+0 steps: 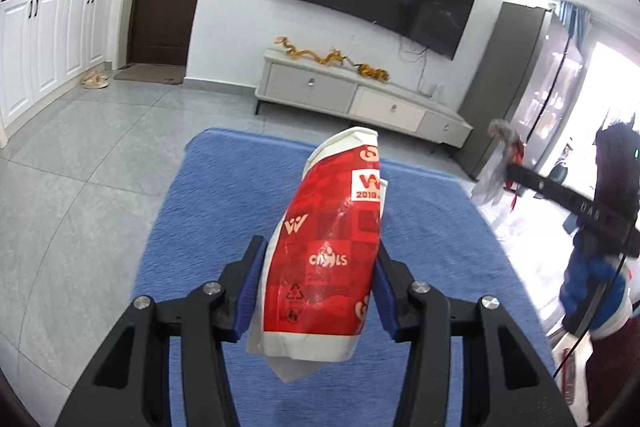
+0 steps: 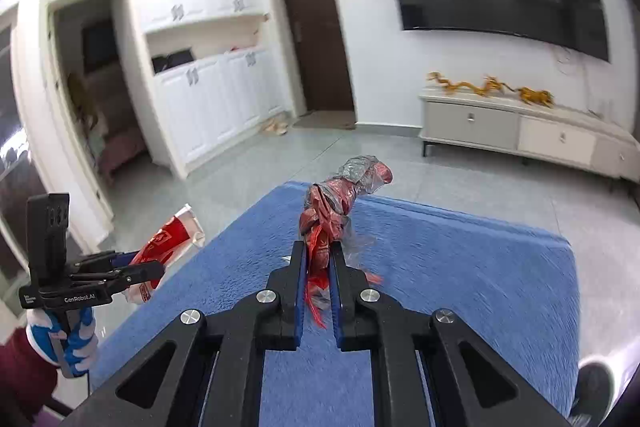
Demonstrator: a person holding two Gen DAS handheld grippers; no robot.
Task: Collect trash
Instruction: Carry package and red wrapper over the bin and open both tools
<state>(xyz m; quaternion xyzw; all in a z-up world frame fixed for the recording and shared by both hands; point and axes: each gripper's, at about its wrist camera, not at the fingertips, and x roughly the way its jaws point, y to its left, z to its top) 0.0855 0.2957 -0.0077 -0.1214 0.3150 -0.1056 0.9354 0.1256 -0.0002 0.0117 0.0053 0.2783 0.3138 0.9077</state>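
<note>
Red-and-white cup being clamped in left gripper, red wrapper being pinched in right gripper, both above blue rug.

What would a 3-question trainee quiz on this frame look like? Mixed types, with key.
1. True or false: the left tool holds a red-and-white paper cup.
2. The right tool grips: A) crumpled red-and-clear plastic wrapper B) a bottle C) nothing.
3. What lies below both tools?

Key: 1 true; 2 A; 3 blue rug.
</note>
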